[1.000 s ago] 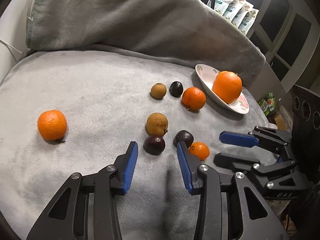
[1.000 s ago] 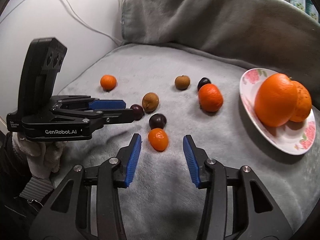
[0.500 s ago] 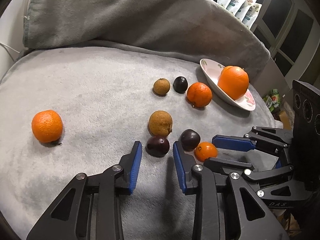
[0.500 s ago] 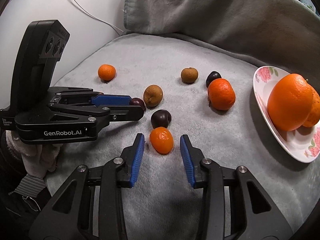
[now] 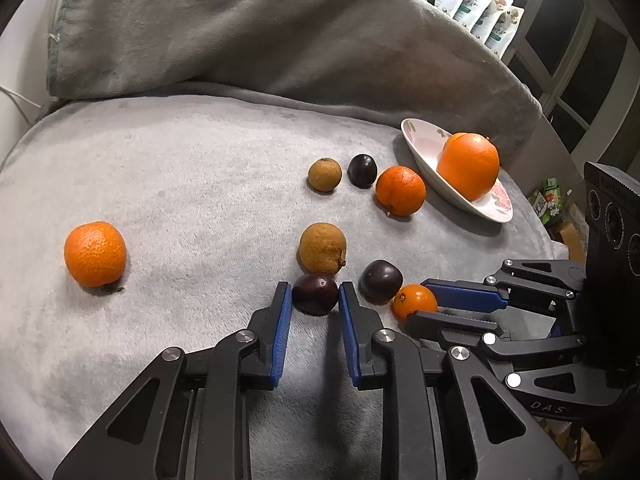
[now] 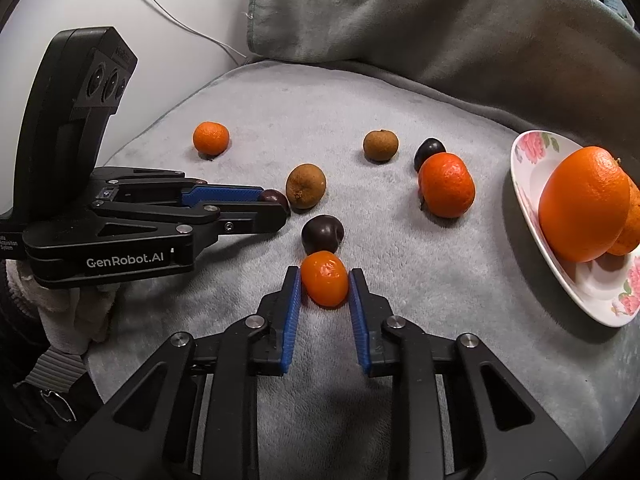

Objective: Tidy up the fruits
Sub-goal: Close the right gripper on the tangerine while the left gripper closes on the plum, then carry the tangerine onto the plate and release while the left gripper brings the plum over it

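Fruit lies on a grey blanket. My left gripper [image 5: 313,294] has its blue pads around a dark plum [image 5: 315,293], both touching it. My right gripper [image 6: 324,280] is closed on a small orange kumquat [image 6: 324,283] that rests on the blanket; it also shows in the left wrist view [image 5: 414,301]. A second dark plum [image 6: 322,234] lies just beyond the kumquat. A brown fruit [image 5: 322,248] sits behind the gripped plum. A floral plate [image 6: 560,276] at the right holds a large orange [image 6: 584,204].
A mandarin [image 6: 447,185], a third plum [image 6: 429,150] and a small brown fruit [image 6: 380,145] lie near the plate. Another mandarin [image 5: 95,254] lies alone at the left. A folded grey blanket [image 5: 260,32] rises behind. The two grippers are close together.
Both grippers moved forward and narrowed: the left closed in around the dark plum, the right around the kumquat. The fruit stayed on the blanket.
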